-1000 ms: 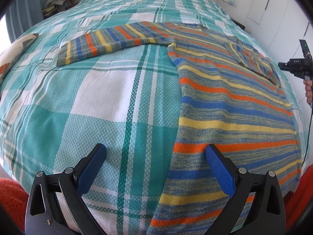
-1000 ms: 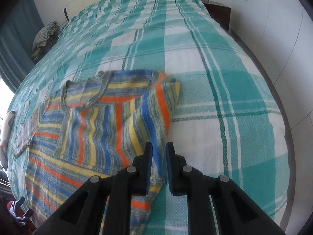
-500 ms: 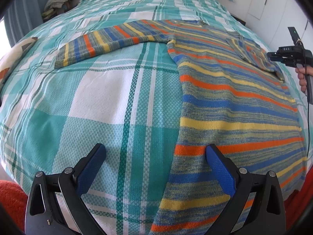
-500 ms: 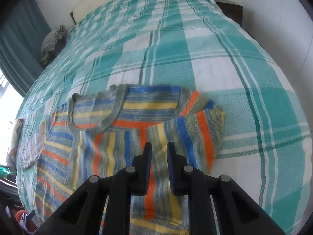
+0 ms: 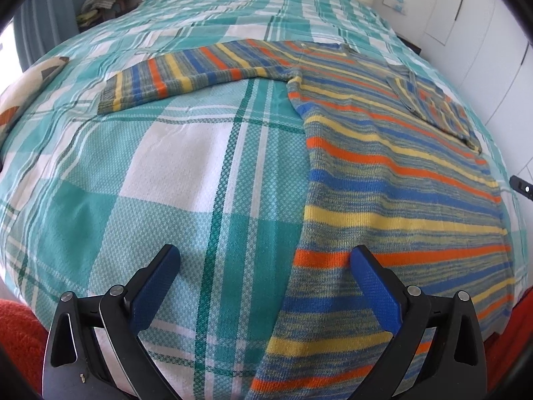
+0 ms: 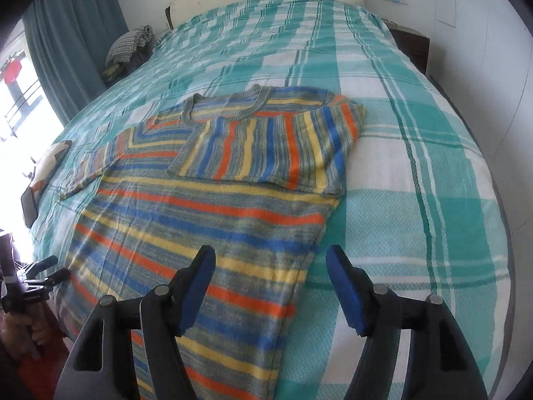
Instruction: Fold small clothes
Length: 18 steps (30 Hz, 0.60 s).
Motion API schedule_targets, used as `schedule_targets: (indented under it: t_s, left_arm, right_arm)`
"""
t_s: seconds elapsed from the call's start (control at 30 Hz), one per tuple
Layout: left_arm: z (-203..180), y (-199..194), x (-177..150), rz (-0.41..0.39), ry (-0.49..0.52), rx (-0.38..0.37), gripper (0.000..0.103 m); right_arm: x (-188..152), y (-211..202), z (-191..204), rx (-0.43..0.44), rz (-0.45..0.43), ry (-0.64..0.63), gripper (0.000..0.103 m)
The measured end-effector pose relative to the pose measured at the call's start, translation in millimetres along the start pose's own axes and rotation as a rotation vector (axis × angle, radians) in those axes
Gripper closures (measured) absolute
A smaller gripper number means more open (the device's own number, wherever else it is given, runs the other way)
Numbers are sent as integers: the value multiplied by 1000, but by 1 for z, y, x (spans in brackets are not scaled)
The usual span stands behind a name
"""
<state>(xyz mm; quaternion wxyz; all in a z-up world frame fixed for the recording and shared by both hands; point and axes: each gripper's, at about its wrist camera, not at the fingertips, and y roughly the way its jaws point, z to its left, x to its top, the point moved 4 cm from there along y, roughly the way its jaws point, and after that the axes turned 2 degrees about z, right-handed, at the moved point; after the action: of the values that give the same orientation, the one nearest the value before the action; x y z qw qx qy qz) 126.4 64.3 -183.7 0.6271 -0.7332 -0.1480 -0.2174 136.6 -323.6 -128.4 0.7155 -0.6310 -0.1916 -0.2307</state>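
Observation:
A striped knit sweater (image 5: 393, 180) in blue, orange and yellow lies flat on a teal plaid bedspread (image 5: 186, 173). Its left sleeve (image 5: 186, 73) stretches out sideways. Its right sleeve (image 6: 273, 146) lies folded across the chest. My left gripper (image 5: 263, 260) hangs open over the sweater's left hem edge, holding nothing. My right gripper (image 6: 269, 260) is over the sweater's lower right edge; its jaws are opening and nothing is pinched between them. In the right wrist view the left gripper (image 6: 43, 276) shows at the far left, held by a hand (image 6: 16, 330).
A folded grey cloth (image 6: 130, 46) sits at the bed's far left corner, by a teal curtain (image 6: 66, 33). A patterned cushion (image 5: 20, 96) lies at the left edge. White wall and cupboard doors (image 5: 483, 33) run along the right. Red fabric (image 5: 16, 343) shows below the bed's near edge.
My right gripper let go of the right sleeve, which now lies folded over the chest, drew back toward the hem and spread its jaws. The left gripper stayed put.

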Motion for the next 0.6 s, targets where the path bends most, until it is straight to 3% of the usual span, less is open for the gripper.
schedule_targets:
  t_s: [0.13,0.23,0.4,0.6]
  left_arm:
    - [-2,-11,0,-46,17,13,1]
    - [-3,-14,1,-67,35,27,1]
    - [3,-3,2,-30,-7,16,1]
    - [7,6,-5,7,-12,21,1]
  right_arm:
    - [-54,-33,-4,-16,-84,173,34]
    - [-89,-50,6,-97,-147,223,25]
    - [-84,-50,30,-113,-153,89,25]
    - [-87,-37,37,-75,-122,120,25]
